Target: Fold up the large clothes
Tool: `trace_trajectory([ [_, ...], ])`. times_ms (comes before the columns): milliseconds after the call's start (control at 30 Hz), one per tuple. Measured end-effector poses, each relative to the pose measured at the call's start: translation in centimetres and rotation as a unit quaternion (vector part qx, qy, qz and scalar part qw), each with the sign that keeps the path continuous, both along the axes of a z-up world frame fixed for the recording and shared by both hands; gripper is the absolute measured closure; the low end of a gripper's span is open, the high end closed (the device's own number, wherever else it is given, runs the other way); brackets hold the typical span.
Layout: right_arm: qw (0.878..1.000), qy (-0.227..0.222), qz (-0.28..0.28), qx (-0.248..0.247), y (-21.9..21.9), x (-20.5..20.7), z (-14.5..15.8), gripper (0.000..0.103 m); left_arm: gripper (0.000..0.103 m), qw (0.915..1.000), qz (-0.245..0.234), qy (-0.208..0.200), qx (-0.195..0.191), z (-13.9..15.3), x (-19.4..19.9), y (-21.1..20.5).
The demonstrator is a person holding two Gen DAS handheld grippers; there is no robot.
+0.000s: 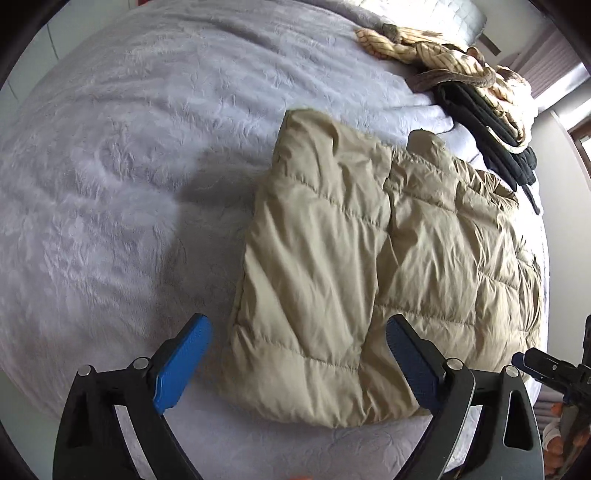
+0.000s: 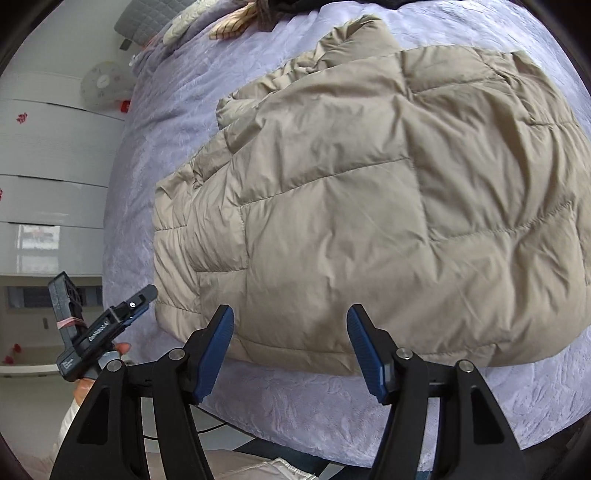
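A beige quilted puffer jacket (image 1: 369,266) lies flat on the lavender bedspread (image 1: 122,177), with one side folded over the middle. My left gripper (image 1: 297,350) is open and empty, its blue fingers (image 1: 184,362) straddling the jacket's near corner just above it. In the right wrist view the jacket (image 2: 369,206) fills the middle of the frame. My right gripper (image 2: 290,343) is open and empty over the jacket's near hem. The left gripper's body shows at the left of the right wrist view (image 2: 107,328).
A heap of other clothes, cream patterned (image 1: 443,59) and black (image 1: 491,125), lies at the bed's far right corner. A grey quilted pillow (image 2: 147,18) sits at the bed's head. White drawers (image 2: 51,166) stand beside the bed.
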State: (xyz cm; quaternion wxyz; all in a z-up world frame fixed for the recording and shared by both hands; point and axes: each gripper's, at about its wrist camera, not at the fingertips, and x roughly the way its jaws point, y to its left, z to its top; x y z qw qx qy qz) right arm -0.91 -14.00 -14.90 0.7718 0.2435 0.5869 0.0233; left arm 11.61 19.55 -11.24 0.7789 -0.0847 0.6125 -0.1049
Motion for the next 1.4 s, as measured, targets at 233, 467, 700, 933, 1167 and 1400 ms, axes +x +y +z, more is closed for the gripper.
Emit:
trace_trajectory([
  [233, 1.0, 0.005, 0.003, -0.01, 1.4, 2.1, -0.5, 0.023, 0.007, 0.9999, -0.011, 0.007, 0.008, -1.0, 1.2, 0.4],
  [467, 0.998, -0.031, -0.006, -0.055, 2.5, 3.4, 0.3, 0.013, 0.007, 0.9996, -0.018, 0.012, 0.018, -2.0, 2.3, 0.4],
  [700, 0.991, -0.043, 0.013, -0.13, 4.0, 4.2, 0.3, 0.012, 0.007, 0.9993, -0.027, 0.011, 0.024, -2.6, 2.7, 0.4],
  [933, 0.984, -0.031, 0.03, -0.171, 4.9, 5.2, 0.3, 0.012, 0.007, 0.9989, -0.039, 0.02, -0.019, -3.7, 4.7, 2.2],
  [1167, 0.991, -0.035, 0.016, -0.128, 4.7, 6.2, 0.3, 0.02, 0.007, 0.9921, -0.057, 0.056, -0.096, -5.6, 6.5, 3.4],
  [1400, 0.991, -0.042, 0.014, -0.123, 4.1, 8.3, -0.3, 0.08, 0.007, 0.978, -0.105, 0.088, -0.157, -9.0, 9.0, 1.9],
])
